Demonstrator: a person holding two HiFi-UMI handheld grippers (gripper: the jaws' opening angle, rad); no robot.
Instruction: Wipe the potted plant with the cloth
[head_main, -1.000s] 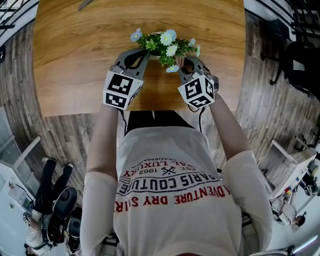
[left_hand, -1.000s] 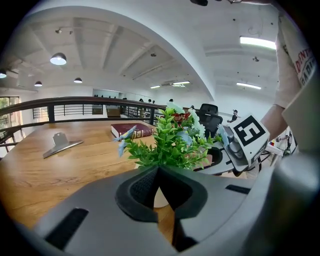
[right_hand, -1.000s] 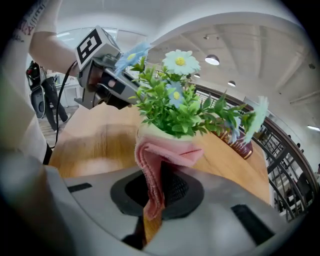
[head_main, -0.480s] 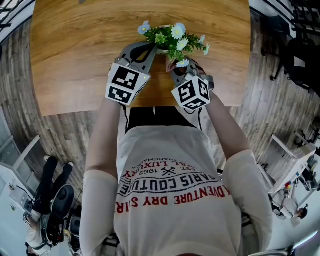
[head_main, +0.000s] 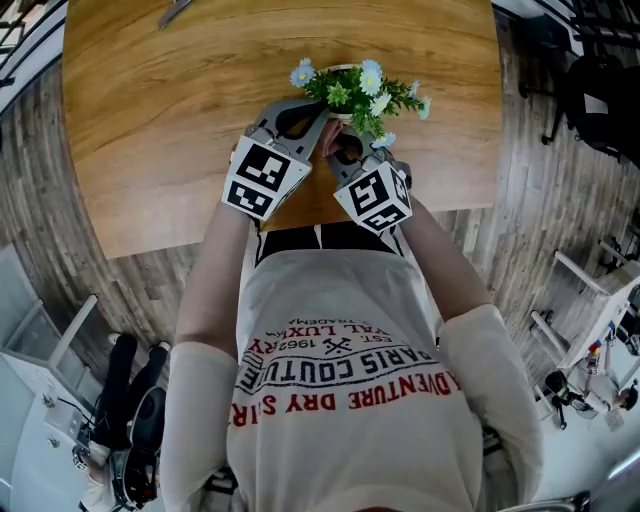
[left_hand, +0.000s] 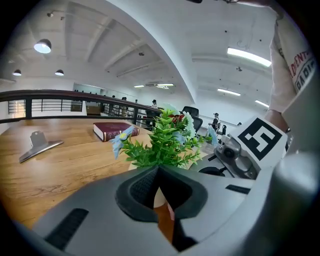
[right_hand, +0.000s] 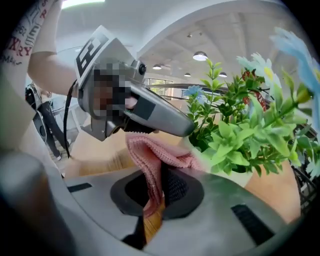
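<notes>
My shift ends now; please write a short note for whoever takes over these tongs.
Left tongs: shut, empty, tips by the pot's near side.
Right tongs: shut on the cloth, which reaches to the pot under the leaves.
Plant: upright on the table.
Done: cloth picked up and brought to the plant.
Left: wipe pot and leaves; how much is wiped cannot be told.

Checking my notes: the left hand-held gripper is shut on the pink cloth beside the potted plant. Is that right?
No. The right hand-held gripper is shut on the pink cloth beside the potted plant; the right gripper view shows it. The left hand-held gripper is shut, empty.
</notes>
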